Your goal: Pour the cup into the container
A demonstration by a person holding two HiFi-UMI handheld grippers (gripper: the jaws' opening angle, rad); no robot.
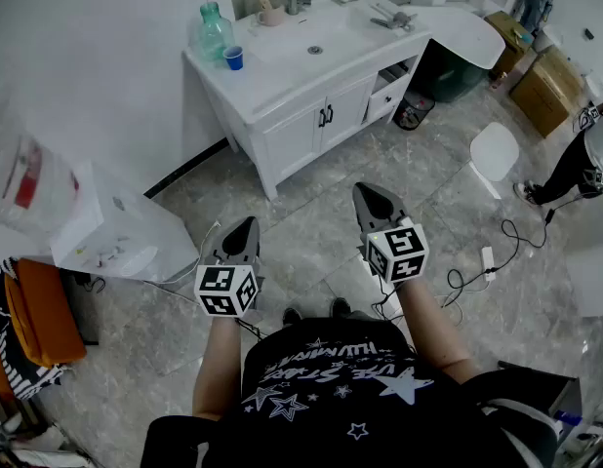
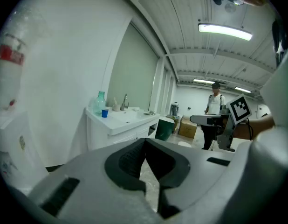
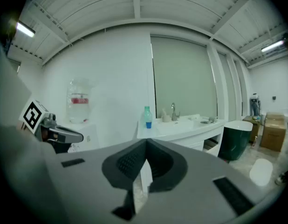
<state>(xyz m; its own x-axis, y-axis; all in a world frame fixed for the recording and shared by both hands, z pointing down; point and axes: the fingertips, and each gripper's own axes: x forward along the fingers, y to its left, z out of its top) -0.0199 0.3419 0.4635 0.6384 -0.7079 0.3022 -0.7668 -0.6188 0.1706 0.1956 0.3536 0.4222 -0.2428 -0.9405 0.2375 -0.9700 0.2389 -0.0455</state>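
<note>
Black star-print shirt (image 1: 331,388) is filling the near edge of the head view, and both grippers are hanging over open floor, well apart from the desk.

I am holding the left gripper (image 1: 245,224) and the right gripper (image 1: 365,191) side by side above grey tile floor (image 1: 311,213), each with its jaws pressing together at the tips and gripping nothing. The blue cup (image 1: 233,58) is standing near the left front edge of the white desk (image 1: 282,81), just beside a teal bottle (image 1: 213,29), with the sink basin (image 1: 316,42) lying to its right. Open floor is stretching between me and the desk front. A water dispenser (image 1: 116,237) is crowding the left side, a cable (image 1: 472,276) is trailing across the floor at right, and another person (image 1: 575,164) is standing at the right edge.
</note>
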